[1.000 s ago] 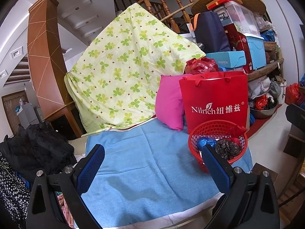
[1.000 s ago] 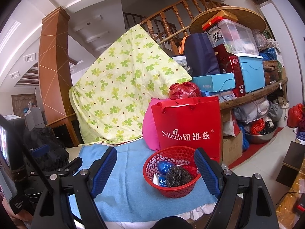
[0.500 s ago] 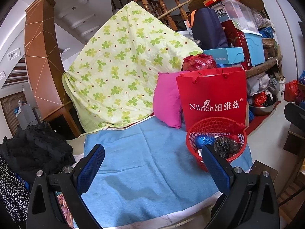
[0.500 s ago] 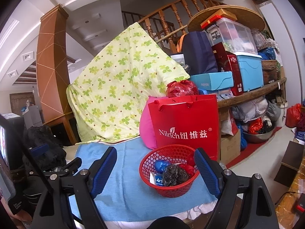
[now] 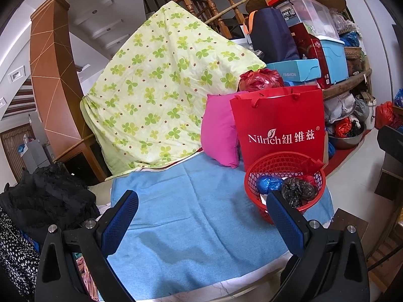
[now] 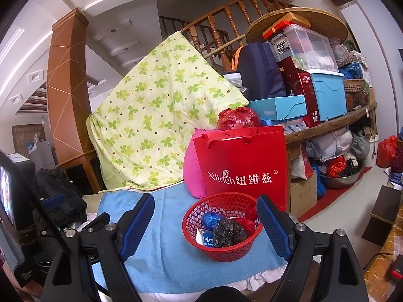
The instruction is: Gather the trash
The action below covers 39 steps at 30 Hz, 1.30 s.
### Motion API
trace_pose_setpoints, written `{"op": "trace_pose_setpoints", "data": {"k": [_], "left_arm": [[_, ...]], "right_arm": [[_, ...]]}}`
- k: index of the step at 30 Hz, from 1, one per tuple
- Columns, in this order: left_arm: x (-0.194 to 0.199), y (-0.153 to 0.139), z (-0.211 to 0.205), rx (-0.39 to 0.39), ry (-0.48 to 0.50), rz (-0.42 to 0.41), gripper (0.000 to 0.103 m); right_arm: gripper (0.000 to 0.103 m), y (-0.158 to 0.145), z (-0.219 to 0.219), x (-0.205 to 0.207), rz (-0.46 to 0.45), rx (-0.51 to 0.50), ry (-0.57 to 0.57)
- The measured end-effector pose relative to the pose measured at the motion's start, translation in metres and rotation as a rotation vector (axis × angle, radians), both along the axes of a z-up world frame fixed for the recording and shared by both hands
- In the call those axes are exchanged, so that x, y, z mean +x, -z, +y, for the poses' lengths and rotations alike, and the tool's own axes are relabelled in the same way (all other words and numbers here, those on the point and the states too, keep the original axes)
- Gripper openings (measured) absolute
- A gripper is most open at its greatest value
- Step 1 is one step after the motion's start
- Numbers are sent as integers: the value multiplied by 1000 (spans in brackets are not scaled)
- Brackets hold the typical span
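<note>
1. Cluttered stair hall: a blue cloth [image 5: 191, 216] covers the work surface, with a clover-print quilt [image 5: 161, 95] draped behind it, apparently as a backdrop screening the stairs.
2. Red mesh basket [image 6: 221, 229] sits at the cloth's right edge, just in front of the red paper bag [image 6: 241, 166]. It holds crumpled blue, black and red bags plus a small white packet. Judgement: trash is already gathered here.
3. No loose trash is visible on the cloth.
4. Left gripper [image 5: 201, 216]: fingers spread wide, empty, hovering over bare cloth.
5. Right gripper [image 6: 205, 222]: fingers spread wide, empty, the basket framed between them but untouched.
</note>
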<state>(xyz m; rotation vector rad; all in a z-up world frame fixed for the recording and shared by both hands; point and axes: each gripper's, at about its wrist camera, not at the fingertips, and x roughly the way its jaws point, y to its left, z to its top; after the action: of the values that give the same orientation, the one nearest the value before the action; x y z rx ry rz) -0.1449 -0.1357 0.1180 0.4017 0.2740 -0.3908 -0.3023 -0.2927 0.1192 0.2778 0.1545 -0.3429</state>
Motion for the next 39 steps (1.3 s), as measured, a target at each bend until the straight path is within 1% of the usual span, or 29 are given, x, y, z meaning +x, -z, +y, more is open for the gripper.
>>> {"op": "trace_pose_setpoints", "data": {"k": [31,39], "left_arm": [[-2,2,2,10,14,6,101],[1,4,-1,14,21,13,101]], "right_arm": [[86,1,-4,-2,0,6,2],[86,1,-9,3,19,-2,11]]}}
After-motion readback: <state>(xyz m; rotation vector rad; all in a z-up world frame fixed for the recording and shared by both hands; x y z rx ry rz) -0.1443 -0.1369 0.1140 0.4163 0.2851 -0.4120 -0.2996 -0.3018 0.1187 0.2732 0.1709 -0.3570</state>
